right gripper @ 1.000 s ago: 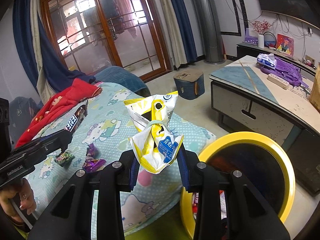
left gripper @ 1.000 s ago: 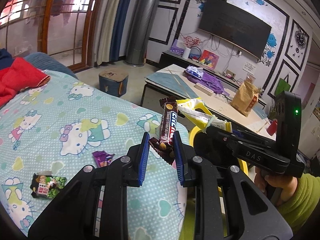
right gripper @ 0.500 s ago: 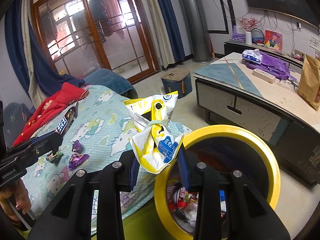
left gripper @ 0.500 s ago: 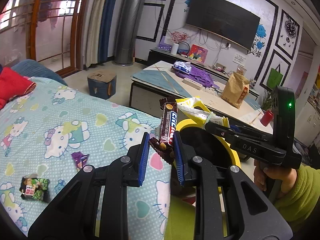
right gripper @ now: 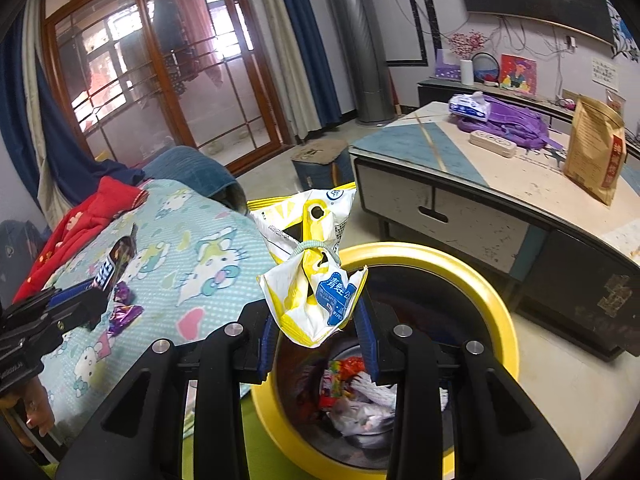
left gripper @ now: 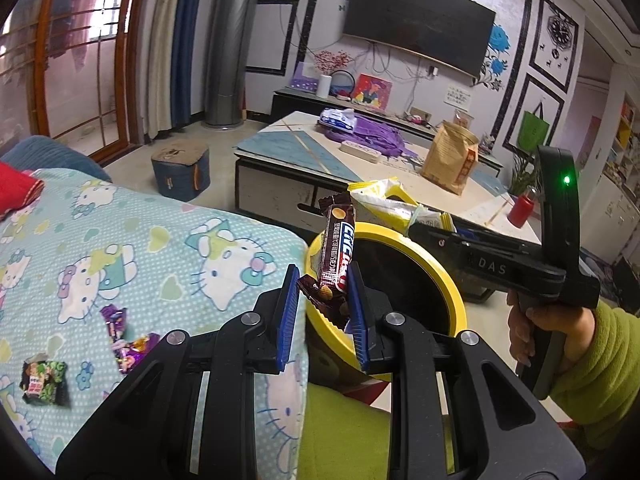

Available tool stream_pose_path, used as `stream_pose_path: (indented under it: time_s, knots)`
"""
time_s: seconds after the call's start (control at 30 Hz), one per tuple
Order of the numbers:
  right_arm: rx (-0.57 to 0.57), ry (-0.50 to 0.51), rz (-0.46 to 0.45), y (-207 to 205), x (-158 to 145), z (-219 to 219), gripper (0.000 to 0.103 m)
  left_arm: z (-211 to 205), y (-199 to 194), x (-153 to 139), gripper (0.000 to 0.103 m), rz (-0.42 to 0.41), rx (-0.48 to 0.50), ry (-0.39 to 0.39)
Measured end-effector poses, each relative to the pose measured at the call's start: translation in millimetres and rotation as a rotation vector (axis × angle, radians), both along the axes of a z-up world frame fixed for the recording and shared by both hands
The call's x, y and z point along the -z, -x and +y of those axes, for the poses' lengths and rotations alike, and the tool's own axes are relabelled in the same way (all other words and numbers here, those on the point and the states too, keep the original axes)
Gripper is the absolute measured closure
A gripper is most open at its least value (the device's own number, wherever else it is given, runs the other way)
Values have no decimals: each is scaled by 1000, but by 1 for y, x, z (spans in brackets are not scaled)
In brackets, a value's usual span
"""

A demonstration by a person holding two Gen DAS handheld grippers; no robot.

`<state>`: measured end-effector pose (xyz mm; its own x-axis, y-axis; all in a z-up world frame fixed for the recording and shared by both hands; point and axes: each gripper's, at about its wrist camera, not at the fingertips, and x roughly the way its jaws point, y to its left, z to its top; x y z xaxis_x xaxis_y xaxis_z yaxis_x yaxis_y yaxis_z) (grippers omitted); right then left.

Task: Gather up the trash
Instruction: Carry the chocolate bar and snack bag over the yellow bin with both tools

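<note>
My left gripper (left gripper: 323, 304) is shut on a brown chocolate bar wrapper (left gripper: 338, 248), held upright at the near rim of the yellow-rimmed trash bin (left gripper: 444, 276). My right gripper (right gripper: 318, 320) is shut on a yellow and white snack bag (right gripper: 310, 276) tied with a band, held over the bin's (right gripper: 492, 300) open mouth. Trash (right gripper: 352, 392) lies inside the bin. On the Hello Kitty bedspread (left gripper: 140, 248) lie purple candy wrappers (left gripper: 124, 336) and a green wrapper (left gripper: 42, 376). The right gripper's body shows in the left wrist view (left gripper: 492, 264).
A low coffee table (right gripper: 500, 200) stands behind the bin with a brown paper bag (right gripper: 594, 148), a purple bag (right gripper: 508, 120) and a power strip (right gripper: 492, 142). A small blue stool (left gripper: 180, 172) sits on the floor. Red clothing (right gripper: 80, 224) lies on the bed.
Both grippers have moved right from above the bed toward the bin with their trash. The snack bag now hangs over the bin's opening, and the bin's contents have come into view.
</note>
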<state>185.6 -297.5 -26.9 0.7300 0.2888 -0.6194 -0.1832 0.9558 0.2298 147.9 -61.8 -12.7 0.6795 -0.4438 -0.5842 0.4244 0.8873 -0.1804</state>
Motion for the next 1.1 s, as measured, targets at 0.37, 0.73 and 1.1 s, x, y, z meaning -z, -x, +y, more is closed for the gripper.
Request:
stream_pose_path:
  time_s: [0.37, 0.73, 1.1]
  knots:
    - [59, -12, 20, 4, 6, -33, 71, -36, 2, 13, 85, 14, 75, -45]
    - [92, -17, 72, 3, 20, -57, 71, -64, 2, 27, 85, 43, 123, -73]
    - [112, -33, 147, -3, 41, -72, 71, -89, -4, 48, 85, 93, 171, -102]
